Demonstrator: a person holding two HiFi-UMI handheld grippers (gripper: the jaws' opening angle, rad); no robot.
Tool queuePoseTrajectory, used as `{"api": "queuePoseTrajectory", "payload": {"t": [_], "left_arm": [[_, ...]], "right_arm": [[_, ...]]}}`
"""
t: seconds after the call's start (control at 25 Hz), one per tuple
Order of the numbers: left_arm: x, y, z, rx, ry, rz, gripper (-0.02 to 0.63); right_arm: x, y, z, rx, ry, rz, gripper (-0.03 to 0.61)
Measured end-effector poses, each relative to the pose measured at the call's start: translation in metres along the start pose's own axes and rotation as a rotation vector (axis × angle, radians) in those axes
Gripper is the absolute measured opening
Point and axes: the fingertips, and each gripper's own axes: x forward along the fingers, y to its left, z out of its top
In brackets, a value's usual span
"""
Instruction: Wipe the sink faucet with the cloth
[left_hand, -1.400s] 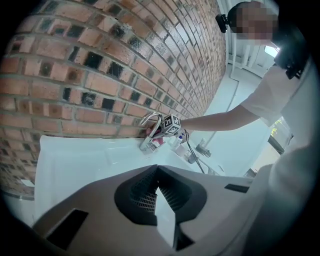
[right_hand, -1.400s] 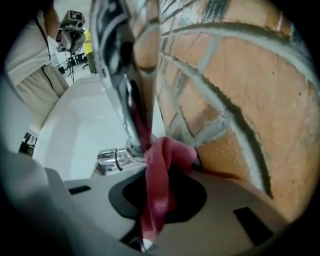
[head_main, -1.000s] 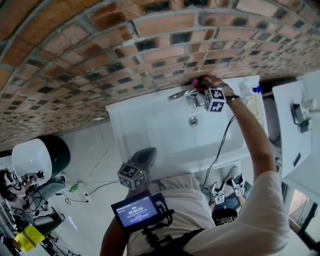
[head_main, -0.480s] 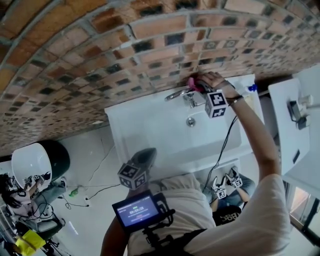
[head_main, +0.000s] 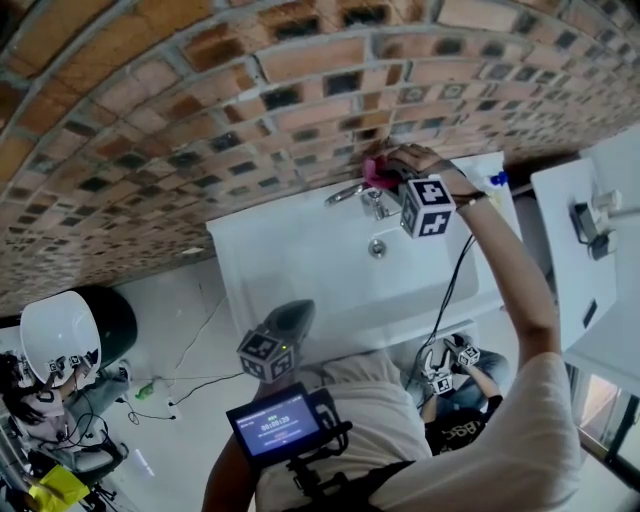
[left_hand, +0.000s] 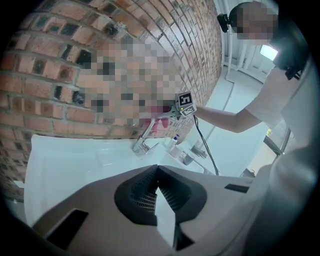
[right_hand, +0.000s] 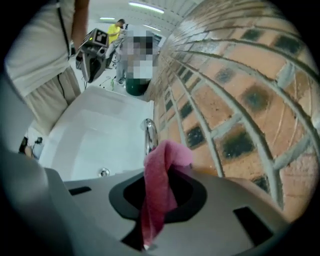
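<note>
one pink terry cloth (right_hand: 159, 192) sits clamped in the right gripper's (head_main: 385, 182) jaws at upper middle of the head view, just beside the curved chrome faucet (head_main: 349, 190). wiping seems underway, most of the spout left. left gripper (left_hand: 159, 200) idle, jaws closed, empty.

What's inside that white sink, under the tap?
A round metal drain shows in the white sink, below the faucet. The left gripper covers a bit of the sink's near edge, so what lies right there cannot be told.
</note>
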Motion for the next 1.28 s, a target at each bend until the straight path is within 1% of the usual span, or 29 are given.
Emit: {"api": "queuePoseTrajectory", "payload": {"t": [0.08,0.16,0.32,0.44,0.48,0.52,0.6,0.72,0.92,1.0,1.08,1.28], "left_arm": [[0.000,-0.001,0.002,0.010,-0.004,-0.002,-0.006],[-0.003,-0.001,0.003,0.015,-0.007,-0.001,-0.006],[-0.009,0.004,0.003,0.013,-0.007,0.015,-0.006],[-0.012,0.007,0.001,-0.007,-0.015,0.017,-0.006],[-0.013,0.008,0.001,-0.009,-0.017,0.018,-0.006],[-0.015,0.010,0.002,-0.005,-0.018,0.021,-0.006],[-0.017,0.011,0.002,-0.001,-0.017,0.024,-0.006],[-0.020,0.012,0.000,-0.003,-0.017,0.021,-0.006],[-0.031,0.022,0.001,-0.005,-0.026,0.032,-0.006],[-0.035,0.025,0.001,-0.017,-0.032,0.034,-0.006],[-0.037,0.027,0.001,-0.015,-0.035,0.032,-0.006],[-0.043,0.028,0.006,0.002,-0.047,0.021,-0.006]], "right_arm": [[0.000,-0.001,0.000,0.104,-0.019,0.054,0.058],[0.001,-0.001,-0.001,0.219,-0.061,0.098,0.058],[0.003,0.000,-0.006,0.440,-0.143,0.160,0.058],[-0.009,-0.018,0.015,0.684,-0.339,0.196,0.058],[-0.012,-0.024,0.022,0.739,-0.380,0.197,0.058],[-0.010,-0.026,0.026,0.759,-0.387,0.193,0.058],[0.000,-0.024,0.030,0.765,-0.361,0.191,0.060],[0.008,-0.020,0.045,0.840,-0.371,0.253,0.060],[0.016,-0.019,0.055,0.947,-0.274,0.298,0.060],[0.017,-0.019,0.063,0.966,-0.252,0.303,0.060],[0.021,-0.019,0.070,0.948,-0.202,0.278,0.060],[0.039,-0.013,0.088,0.811,0.063,0.161,0.060]]}}
